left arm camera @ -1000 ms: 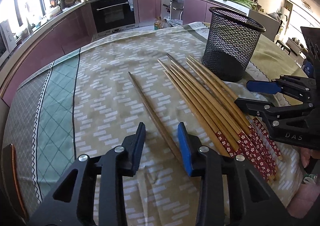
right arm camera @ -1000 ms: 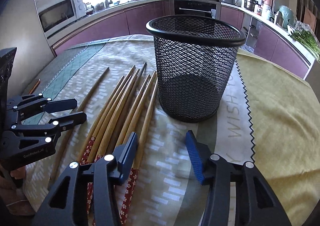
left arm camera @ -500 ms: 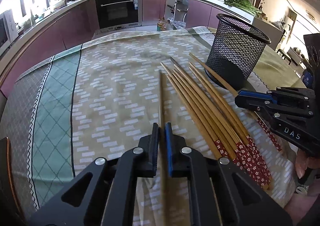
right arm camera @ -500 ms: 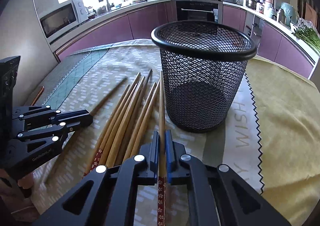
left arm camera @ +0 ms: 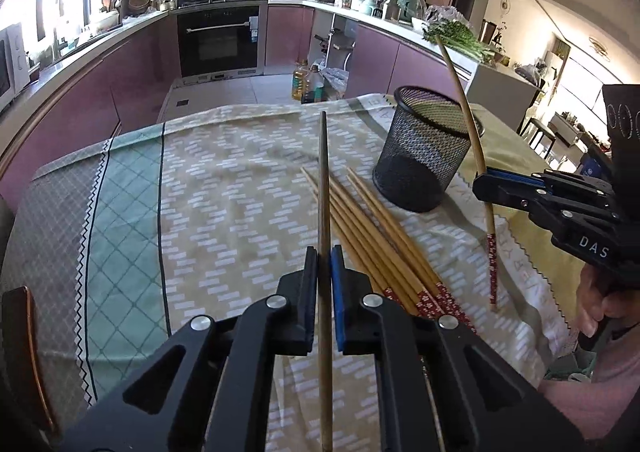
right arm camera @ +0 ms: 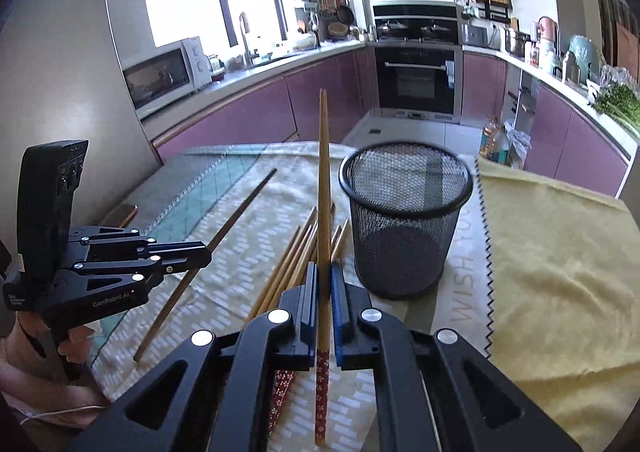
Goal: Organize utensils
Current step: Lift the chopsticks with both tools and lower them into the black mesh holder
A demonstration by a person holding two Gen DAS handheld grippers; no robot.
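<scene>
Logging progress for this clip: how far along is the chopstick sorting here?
Barely started: the mesh holder looks empty. In hand: the left gripper is shut on a plain dark chopstick, the right gripper on a red-patterned chopstick, both lifted off the tablecloth. Left: drop these in, then the chopstick bundle lying beside the holder.

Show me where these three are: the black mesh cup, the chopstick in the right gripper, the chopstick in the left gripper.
black mesh cup point(right arm camera: 404, 252): right wrist view, front wall.
right-held chopstick point(right arm camera: 324, 187): right wrist view, bare wooden shaft.
left-held chopstick point(left arm camera: 325, 187): left wrist view, dark shaft.
</scene>
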